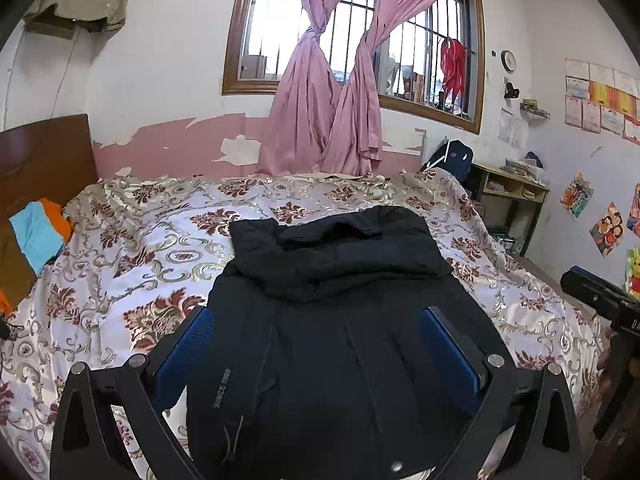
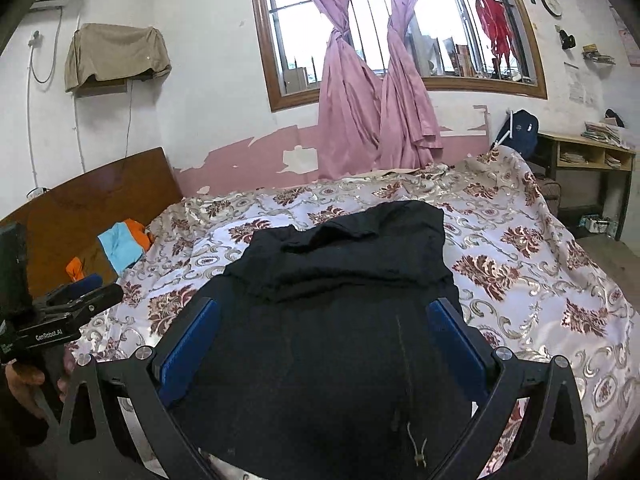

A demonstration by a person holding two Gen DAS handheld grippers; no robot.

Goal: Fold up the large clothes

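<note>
Lying lengthwise, hood end toward window: black coat (image 1: 340,320) | left tool (image 1: 316,344), right tool (image 2: 320,340): fingers apart

My left wrist camera sits low over the near edge of the bed (image 1: 120,248), facing 12 o'clock toward the window (image 1: 352,40), close above the black coat (image 1: 340,320). At its 3 o'clock it catches my right gripper (image 1: 576,276). My right wrist camera looks the same way from slightly further right, equally close; my left gripper (image 2: 104,290) shows at its 9 o'clock. Both views share the coat, bed, headboard (image 2: 100,200), pink curtains (image 2: 372,100) and the desk (image 2: 584,148) at 2 o'clock.
</note>
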